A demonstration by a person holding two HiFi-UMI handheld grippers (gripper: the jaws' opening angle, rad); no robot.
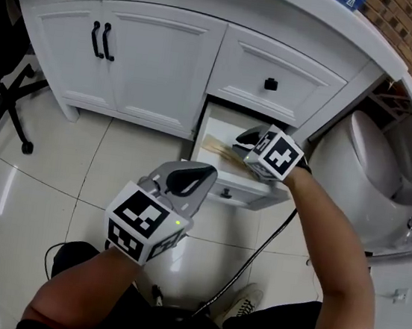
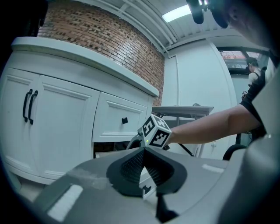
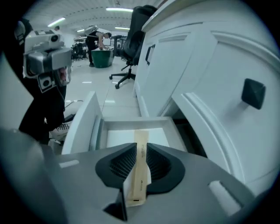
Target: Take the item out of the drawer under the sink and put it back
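The low drawer (image 1: 209, 129) under the sink counter stands pulled out, its white floor (image 3: 127, 133) showing in the right gripper view. A thin tan paper packet (image 3: 140, 175) stands upright between the jaws of my right gripper (image 3: 141, 164), which is open over the drawer; the pads do not seem to press on it. In the head view the same packet (image 1: 217, 151) juts left from the right gripper (image 1: 243, 138). My left gripper (image 1: 193, 175) hovers in front of the drawer, shut and empty, and its pads (image 2: 143, 162) meet at a point.
The white vanity has double doors (image 1: 130, 52) with black handles and an upper drawer with a black knob (image 1: 271, 84). A toilet (image 1: 364, 166) stands right of the vanity. An office chair base (image 1: 6, 107) is at the left. A black cable (image 1: 254, 257) trails over the tiled floor.
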